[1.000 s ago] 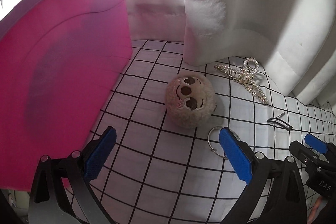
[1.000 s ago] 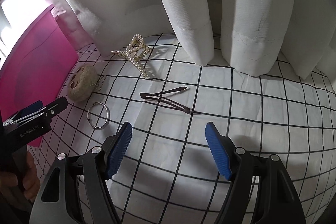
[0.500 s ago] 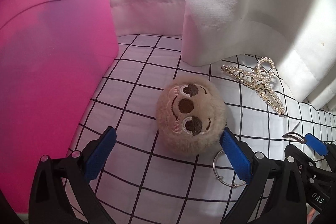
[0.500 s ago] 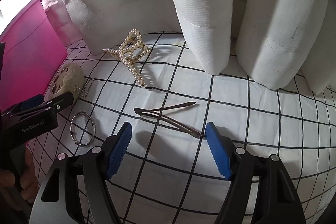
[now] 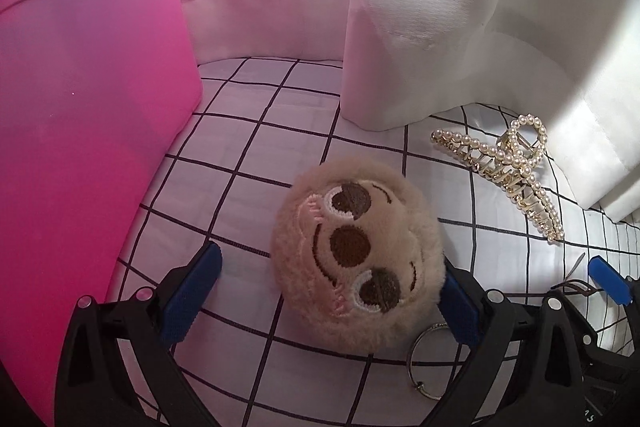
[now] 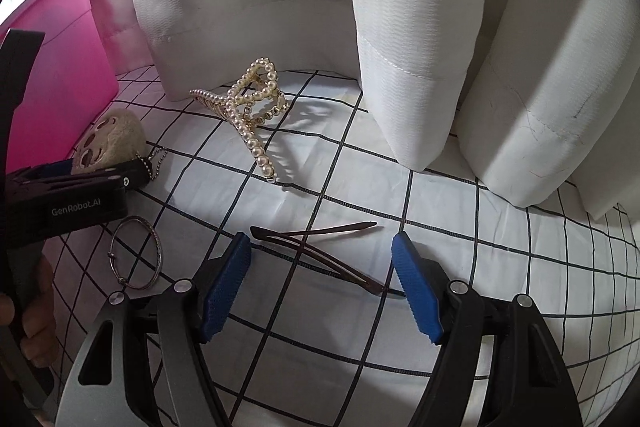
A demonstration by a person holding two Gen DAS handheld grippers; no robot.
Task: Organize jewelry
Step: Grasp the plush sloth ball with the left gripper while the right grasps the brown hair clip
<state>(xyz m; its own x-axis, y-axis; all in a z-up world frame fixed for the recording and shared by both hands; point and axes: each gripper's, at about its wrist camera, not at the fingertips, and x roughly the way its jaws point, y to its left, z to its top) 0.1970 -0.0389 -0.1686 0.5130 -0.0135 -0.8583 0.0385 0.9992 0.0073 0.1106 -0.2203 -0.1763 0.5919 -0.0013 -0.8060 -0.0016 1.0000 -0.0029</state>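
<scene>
While left tongs (image 5: 326,301) straddle the plush (image 5: 356,267), pink bin (image 5: 88,115) crowds leftward.

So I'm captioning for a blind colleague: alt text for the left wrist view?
The open left tool straddles a fluffy beige sloth-face keychain on a grid-patterned cloth. A pink bin stands left; a pearl hair claw lies right.

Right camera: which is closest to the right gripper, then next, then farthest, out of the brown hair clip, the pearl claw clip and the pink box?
From the right gripper:
1. Brown hair clip: lying on the cloth between its open fingers.
2. Pearl claw clip: farther ahead, a little left, near the curtain.
3. Pink box: farthest, at the far left edge.
</scene>
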